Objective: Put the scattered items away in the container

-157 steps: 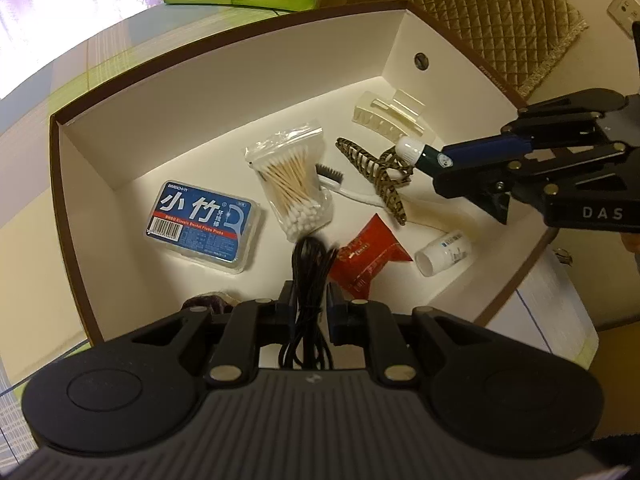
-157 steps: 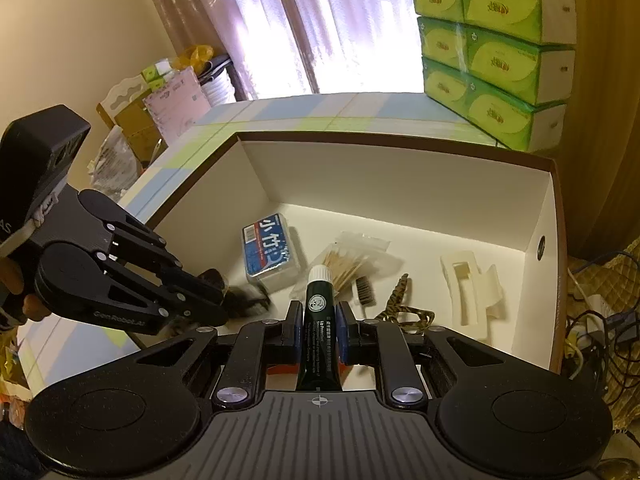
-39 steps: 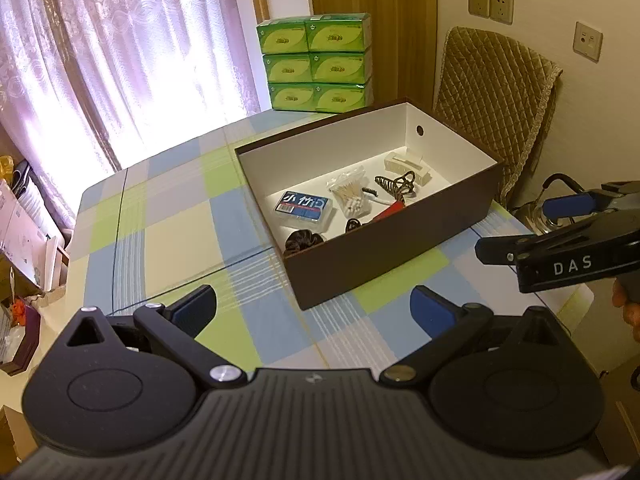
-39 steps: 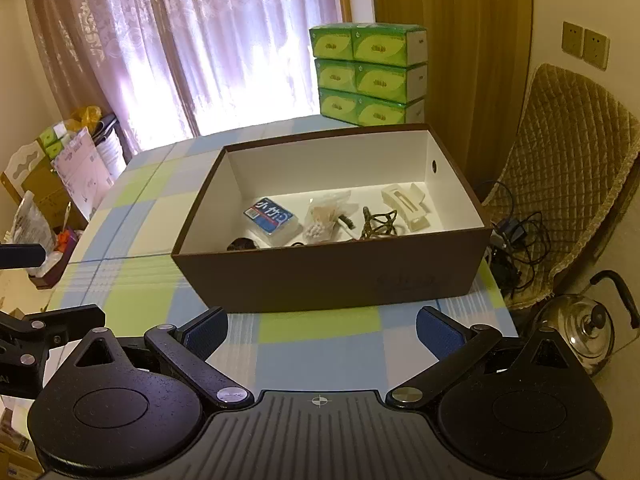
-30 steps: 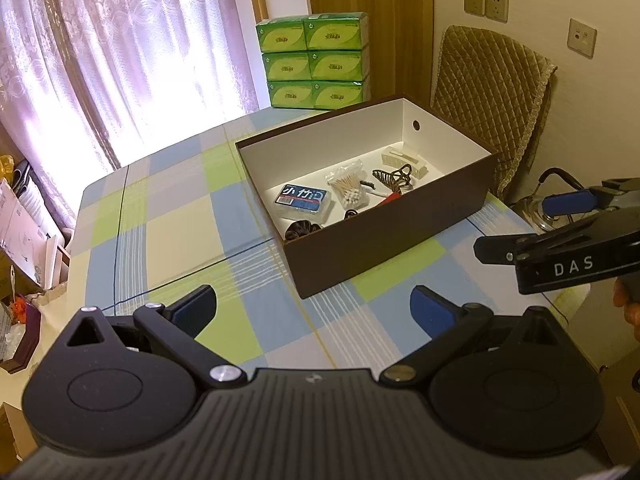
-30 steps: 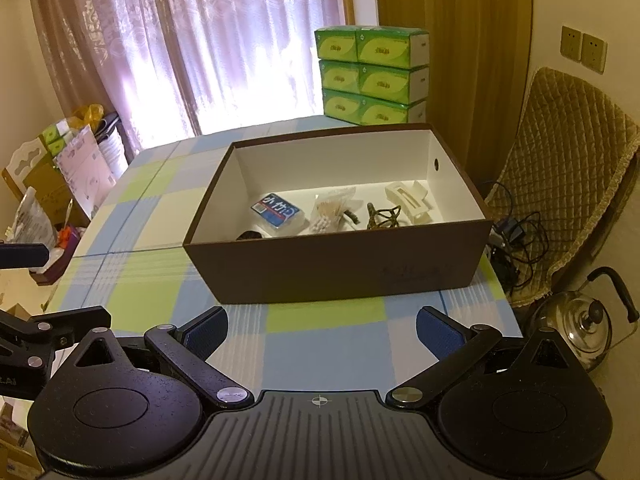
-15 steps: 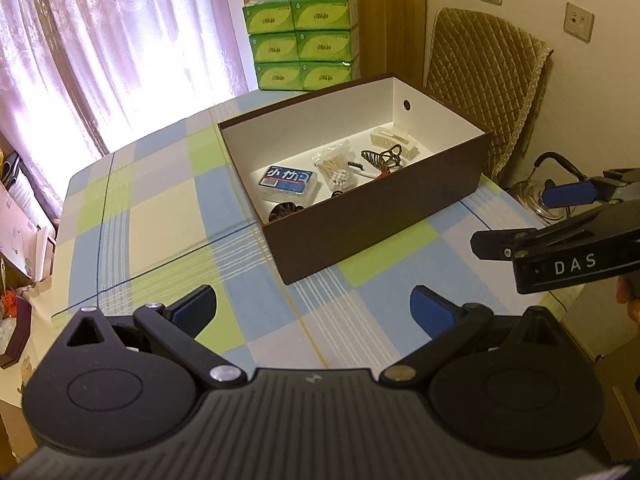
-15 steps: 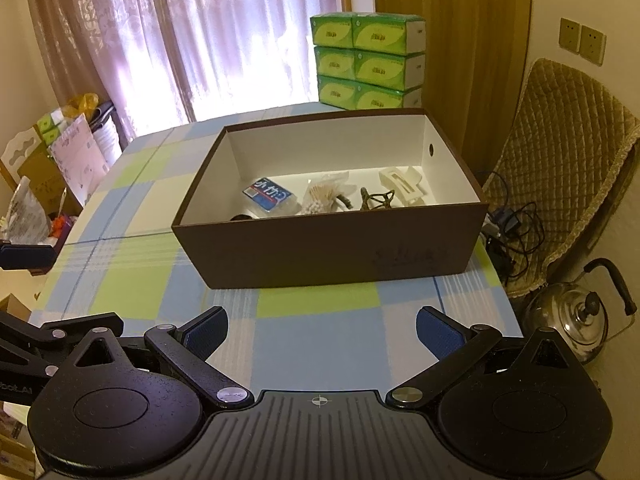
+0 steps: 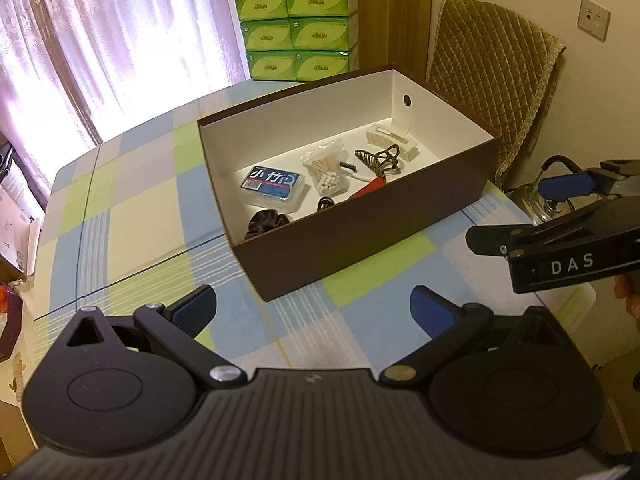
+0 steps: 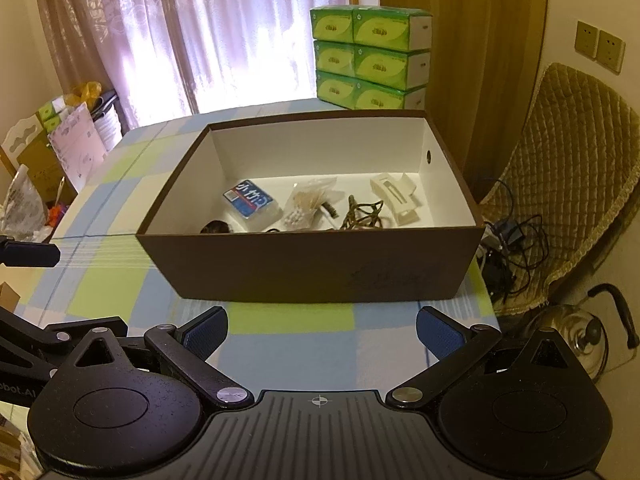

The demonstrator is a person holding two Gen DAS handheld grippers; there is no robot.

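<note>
Since the small items all lie inside the box (image 10: 312, 264) and none shows on the checked surface (image 9: 132, 216), the left gripper (image 9: 314, 312) and right gripper (image 10: 322, 334) hang back, spread wide, empty, tidying apparently finished

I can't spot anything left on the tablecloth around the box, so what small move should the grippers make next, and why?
Probably none beyond keeping both backed off and ending the run. The left gripper and right gripper have jaws wide apart and empty, short of the brown box. The floss pack, cotton swabs and white hair claw lie inside it, and no loose item shows on the checked tablecloth.
</note>
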